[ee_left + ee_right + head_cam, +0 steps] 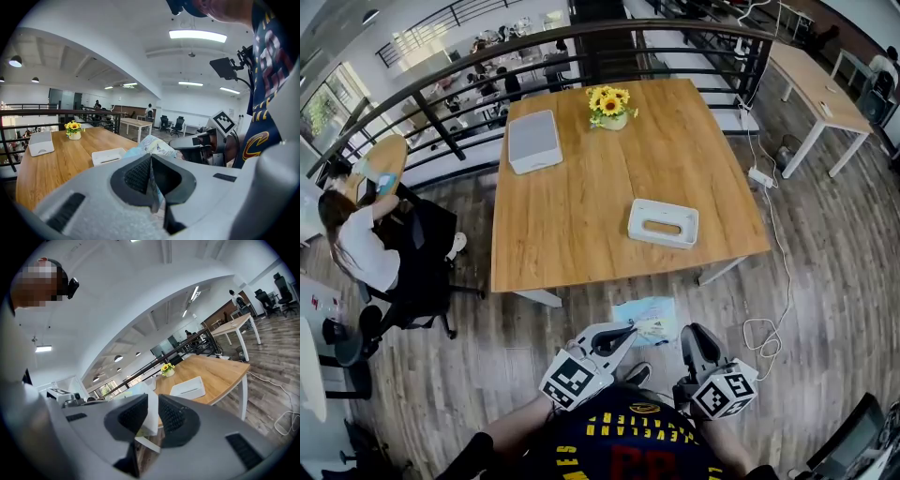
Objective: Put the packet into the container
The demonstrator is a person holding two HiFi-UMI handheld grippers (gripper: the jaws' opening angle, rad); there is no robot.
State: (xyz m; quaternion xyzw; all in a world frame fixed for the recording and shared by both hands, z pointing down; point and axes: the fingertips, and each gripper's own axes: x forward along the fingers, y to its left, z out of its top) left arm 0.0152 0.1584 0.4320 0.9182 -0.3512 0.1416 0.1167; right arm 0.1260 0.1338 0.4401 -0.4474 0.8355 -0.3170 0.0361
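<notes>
A light-blue and white packet [645, 321] hangs over the wooden floor in front of my body, short of the table's near edge. My left gripper [626, 334] is shut on its left edge; in the left gripper view the pads [140, 176] pinch the sheet and the packet [152, 146] sticks out beyond them. My right gripper [687, 334] is at the packet's right edge, its jaws [152, 416] close together with the pale packet [149, 411] between them. The white container [663, 223], open at the top, sits on the table's near right part.
The wooden table [581, 216] also carries a white box [532, 141] at the back left and a pot of sunflowers [609, 106]. A black railing [441, 89] runs behind it. A person sits at a desk [356, 244] on the left. Cables [764, 333] lie on the floor to the right.
</notes>
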